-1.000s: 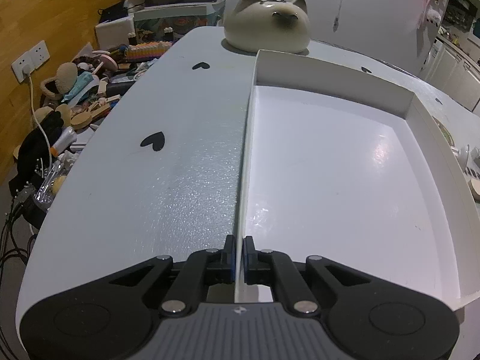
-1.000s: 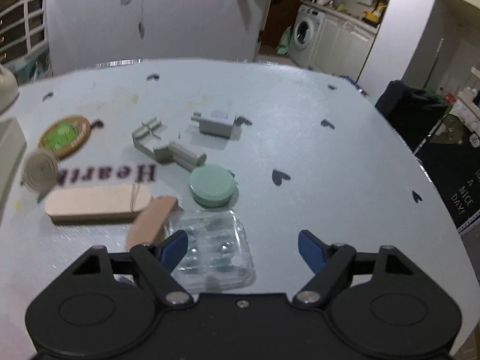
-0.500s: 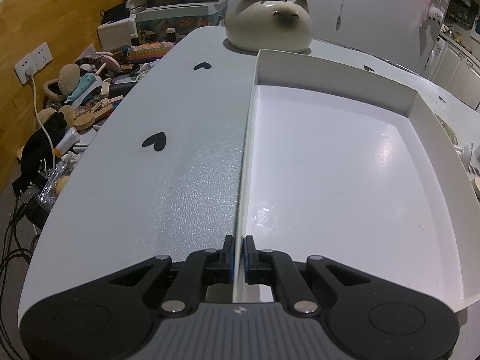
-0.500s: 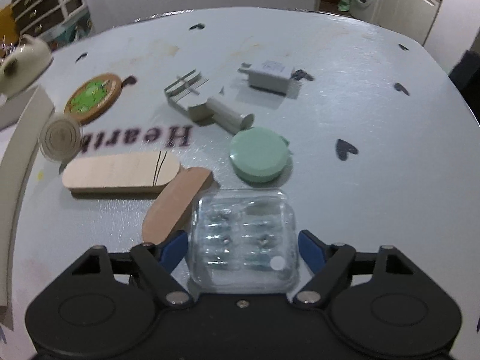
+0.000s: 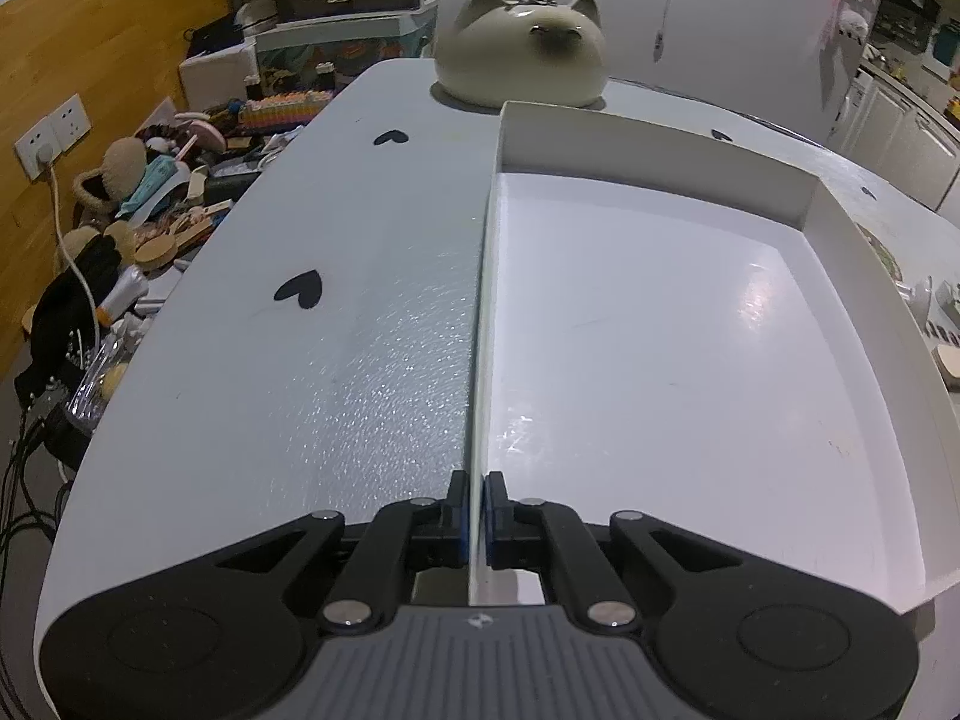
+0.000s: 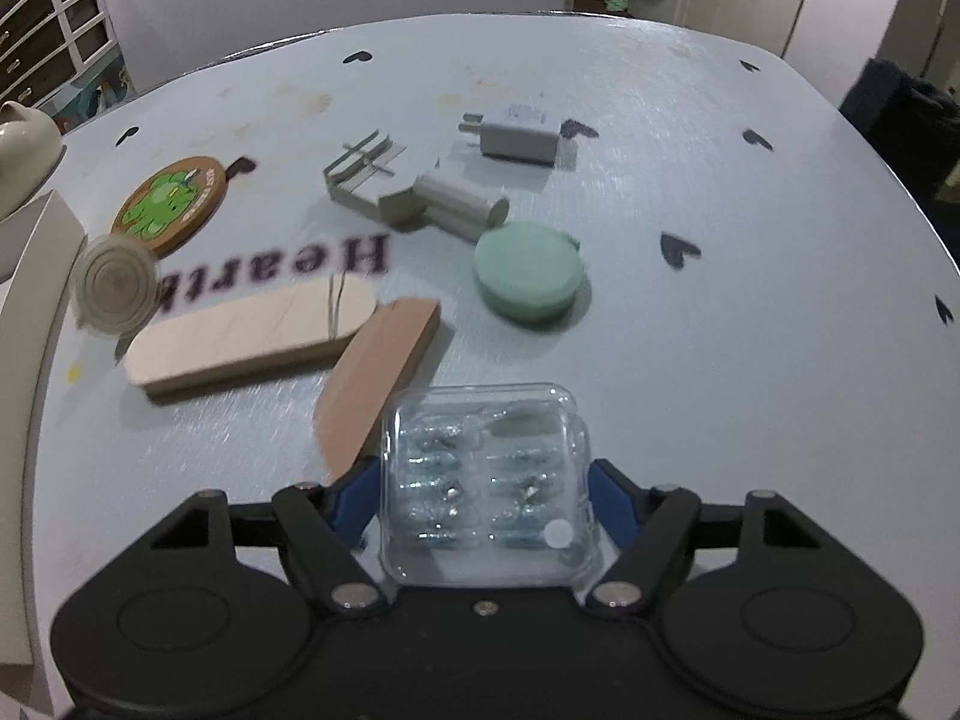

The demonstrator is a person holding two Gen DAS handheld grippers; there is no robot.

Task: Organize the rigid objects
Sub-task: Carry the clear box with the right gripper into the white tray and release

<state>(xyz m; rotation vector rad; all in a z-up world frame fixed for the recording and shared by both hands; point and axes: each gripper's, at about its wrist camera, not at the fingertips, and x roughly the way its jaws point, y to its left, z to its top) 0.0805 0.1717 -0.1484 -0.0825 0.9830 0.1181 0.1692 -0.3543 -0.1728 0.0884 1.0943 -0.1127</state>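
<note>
**A:** Left wrist view?

**B:** Left gripper point(image 5: 476, 510) at 6 o'clock, fingers closed tight on the thin left wall of a white tray point(image 5: 660, 138). Nothing inside the tray, only glare on its floor. Pale surface point(image 5: 330, 360) with black heart marks at 9 o'clock. Cat-shaped ceramic pot point(image 5: 522, 66) at 12 o'clock, just beyond the tray's far wall. Heap of clutter point(image 5: 150, 228) off the surface edge at 10 o'clock.

**A:** Right wrist view?

**B:** Right gripper point(image 6: 483, 480) at 6 o'clock, fingers just closing in, clear plastic case point(image 6: 480, 420) between them. Blue pads right at the case's two sides; cannot tell whether pressing yet. Small metallic pieces in rows inside the case, too blurred to name.

**A:** Anything in the way?

**B:** Brown wooden block point(image 6: 372, 378) at 10 o'clock of the case, touching or just beside its corner and close to the left finger. Pale wooden board point(image 6: 252, 330) against that block's far end. Green round disc point(image 6: 528, 276) at 12 o'clock, apart from the case. Farther off: grey slotted piece point(image 6: 366, 180) with a cylinder point(image 6: 462, 207), then a white charger point(image 6: 522, 132). At 10 o'clock, a round coaster point(image 6: 174, 204) with a green picture and a spiral disc point(image 6: 114, 285), near the tray's edge.
</note>
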